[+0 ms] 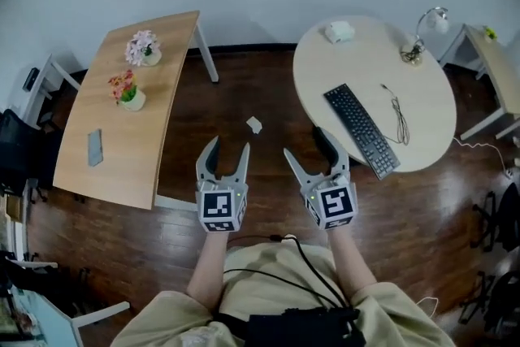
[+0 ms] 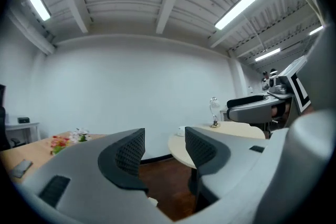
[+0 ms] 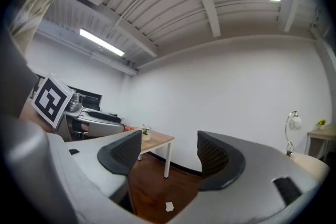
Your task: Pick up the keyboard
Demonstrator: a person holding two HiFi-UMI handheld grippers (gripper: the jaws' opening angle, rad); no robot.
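Observation:
A black keyboard [image 1: 361,129] lies slantwise on the round cream table [image 1: 325,65] at the right of the head view, near its front edge. Both grippers hover over the wooden floor between the two tables, short of the keyboard. My left gripper [image 1: 228,151] is open with nothing between its jaws. My right gripper [image 1: 308,149] is open and empty too, just left of the round table's edge. In the left gripper view the gripper [image 2: 165,152] points level at the white wall, with the round table [image 2: 231,131] to its right. The right gripper view shows the gripper [image 3: 169,153] and no keyboard.
On the round table are a thin cable [image 1: 398,118], a small lamp [image 1: 418,41] and a white object [image 1: 339,32]. A wooden desk [image 1: 171,85] at left bears two flower pots [image 1: 143,49] and a phone [image 1: 95,148]. A paper scrap [image 1: 254,124] lies on the floor.

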